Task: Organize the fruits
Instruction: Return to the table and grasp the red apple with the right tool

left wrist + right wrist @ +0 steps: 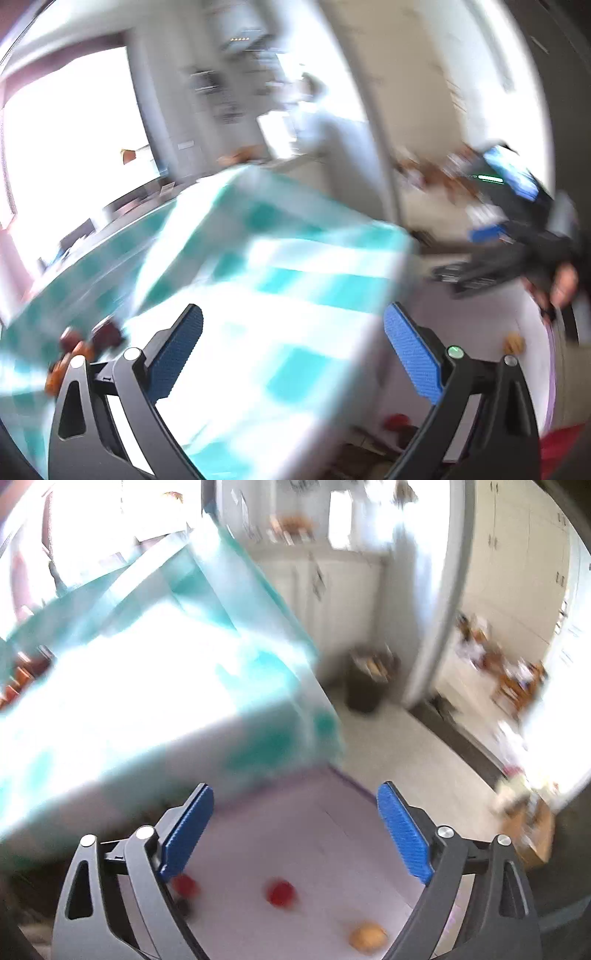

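Fruits: two red fruits (282, 892) and an orange fruit (368, 936) lie apart on the pale mat (314, 834), near the right tool; more blurred fruit (79, 349) sits far left on the checked cloth.
Desk: teal-and-white checked cloth (280, 280), heavily blurred.
Left tool (293, 350): jaws spread wide, nothing between them.
Right tool (295, 830): jaws spread wide, gripping nothing, above the mat.
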`<action>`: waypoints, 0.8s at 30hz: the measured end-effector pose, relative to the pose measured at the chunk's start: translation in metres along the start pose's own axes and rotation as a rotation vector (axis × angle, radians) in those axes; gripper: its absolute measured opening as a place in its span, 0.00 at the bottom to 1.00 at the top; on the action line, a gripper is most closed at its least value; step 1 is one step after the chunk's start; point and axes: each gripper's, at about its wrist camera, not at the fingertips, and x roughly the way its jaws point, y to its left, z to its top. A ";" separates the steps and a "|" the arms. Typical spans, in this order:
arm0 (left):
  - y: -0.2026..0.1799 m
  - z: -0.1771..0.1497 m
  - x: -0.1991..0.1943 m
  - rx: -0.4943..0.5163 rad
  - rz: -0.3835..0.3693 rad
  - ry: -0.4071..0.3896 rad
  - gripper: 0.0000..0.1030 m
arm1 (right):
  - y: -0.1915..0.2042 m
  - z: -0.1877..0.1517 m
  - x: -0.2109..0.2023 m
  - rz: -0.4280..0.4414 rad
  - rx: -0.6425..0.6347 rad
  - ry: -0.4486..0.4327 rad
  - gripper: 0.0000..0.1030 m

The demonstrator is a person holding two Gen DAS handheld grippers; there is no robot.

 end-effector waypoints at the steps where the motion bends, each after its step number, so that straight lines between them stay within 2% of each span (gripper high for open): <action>1: 0.024 -0.001 -0.006 -0.050 0.029 -0.004 0.98 | 0.013 0.007 -0.011 0.044 -0.001 -0.046 0.85; 3: 0.074 -0.008 -0.008 -0.153 0.101 0.005 0.98 | 0.036 0.015 -0.022 0.121 -0.015 -0.099 0.85; 5: 0.111 -0.008 -0.027 -0.224 0.171 0.025 0.98 | 0.065 0.023 -0.028 0.202 -0.054 -0.125 0.85; 9: 0.203 -0.031 -0.033 -0.393 0.305 0.075 0.98 | 0.123 0.028 -0.024 0.292 -0.171 -0.101 0.85; 12: 0.285 -0.064 -0.044 -0.551 0.411 0.147 0.98 | 0.160 0.030 -0.021 0.333 -0.235 -0.079 0.85; 15: 0.339 -0.088 -0.040 -0.646 0.507 0.204 0.98 | 0.203 0.035 -0.022 0.366 -0.296 -0.069 0.85; 20: 0.384 -0.104 -0.028 -0.692 0.554 0.225 0.98 | 0.251 0.050 -0.009 0.402 -0.353 -0.052 0.85; 24: 0.397 -0.124 -0.026 -0.782 0.501 0.239 0.98 | 0.294 0.069 0.023 0.421 -0.354 0.002 0.85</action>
